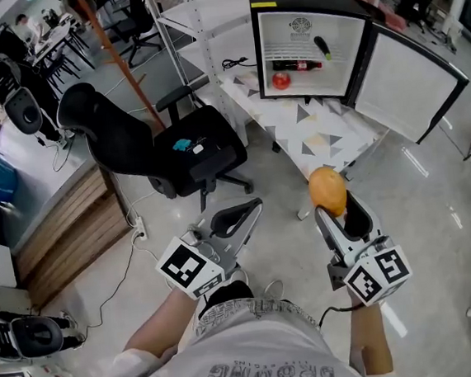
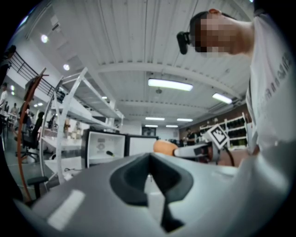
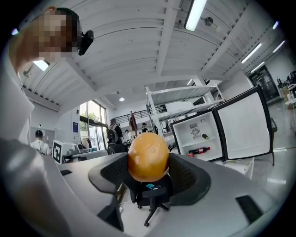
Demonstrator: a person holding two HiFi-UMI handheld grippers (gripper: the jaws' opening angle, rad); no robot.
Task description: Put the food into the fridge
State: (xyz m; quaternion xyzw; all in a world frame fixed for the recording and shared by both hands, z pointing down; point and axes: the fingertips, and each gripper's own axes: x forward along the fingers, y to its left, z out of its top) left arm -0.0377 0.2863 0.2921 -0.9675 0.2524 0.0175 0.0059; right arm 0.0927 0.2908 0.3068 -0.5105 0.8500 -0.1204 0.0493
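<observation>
Chair [image 1: 190, 150]: black office chair, left of centre, on the floor.
Left gripper [image 1: 250, 211]: lower centre; jaws drawn together, nothing between them.
Orange [image 1: 327, 189]: right of centre, clamped between the right gripper's tips, well apart from the fridge.
Right gripper [image 1: 337, 215]: lower right; jaws parted to the orange's width, gripping it.
Fridge [image 1: 306, 19]: upper right, door [image 1: 412, 84] swung open; red bottle [image 1: 294, 67] lying inside.
</observation>
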